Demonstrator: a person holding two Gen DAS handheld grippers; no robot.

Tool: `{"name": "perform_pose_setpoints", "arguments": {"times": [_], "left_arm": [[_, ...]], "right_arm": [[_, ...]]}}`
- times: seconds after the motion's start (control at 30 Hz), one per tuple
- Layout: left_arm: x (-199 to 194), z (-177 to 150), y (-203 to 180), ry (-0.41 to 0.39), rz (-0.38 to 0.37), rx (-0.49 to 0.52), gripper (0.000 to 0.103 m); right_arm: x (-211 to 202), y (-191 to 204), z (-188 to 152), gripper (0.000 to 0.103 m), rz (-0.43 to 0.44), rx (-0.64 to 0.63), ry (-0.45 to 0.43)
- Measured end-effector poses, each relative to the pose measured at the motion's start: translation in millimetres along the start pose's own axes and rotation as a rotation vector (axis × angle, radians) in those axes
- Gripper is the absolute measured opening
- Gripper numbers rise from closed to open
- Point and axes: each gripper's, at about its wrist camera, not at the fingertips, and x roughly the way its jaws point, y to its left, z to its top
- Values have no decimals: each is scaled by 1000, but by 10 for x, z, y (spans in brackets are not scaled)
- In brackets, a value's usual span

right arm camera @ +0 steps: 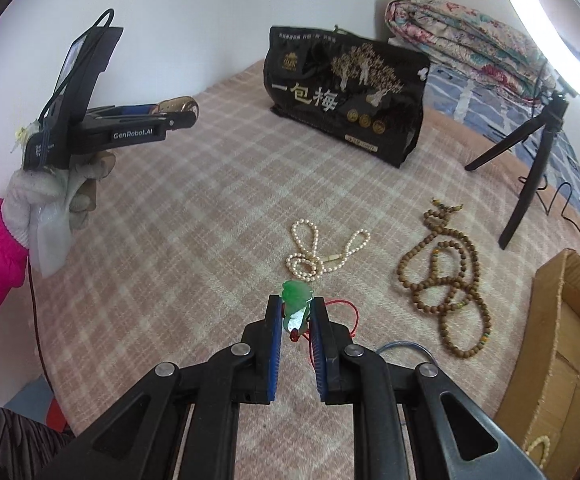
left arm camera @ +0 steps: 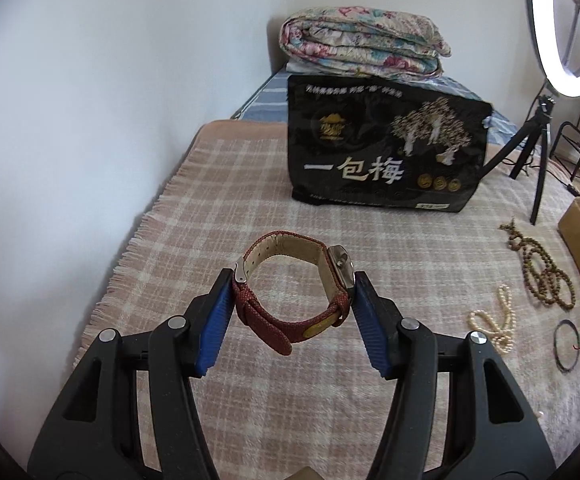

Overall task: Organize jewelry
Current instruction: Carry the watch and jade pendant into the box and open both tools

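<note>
My left gripper is shut on a red-strapped wristwatch and holds it above the plaid blanket; the right wrist view shows it raised at the left. My right gripper is shut on a green jade pendant with a red cord, just above the blanket. A pearl necklace lies just beyond the pendant, and it also shows in the left wrist view. A brown bead necklace lies to its right. A thin bangle lies by the right gripper.
A cardboard box stands at the right edge of the bed. A black snack bag stands at the back. A tripod with a ring light stands at the right rear. A folded quilt lies behind the bag. A wall runs along the left.
</note>
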Motion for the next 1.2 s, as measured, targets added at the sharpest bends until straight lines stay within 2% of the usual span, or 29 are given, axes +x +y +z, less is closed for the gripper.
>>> {"name": "perform_pose_setpoints", "arguments": {"times": [0.3,0.5,0.97,1.2], "left_arm": [[-413,79,-414,-50,-65,45,60],[-618,112,-824,-76,-120,87,60],[-804,150,-1839,-95,-248,178,60],[-770,185,-2343,-91,-296,227,60]], "right_arm": [[-469,-237,-173,12,-41,52,-59],[-737,-482,-343,12,-76,101,-87],[-1195,-1136,-764,12,-163,214,-132],[-1308,-1457,-951,12,-198,266,-144]]}}
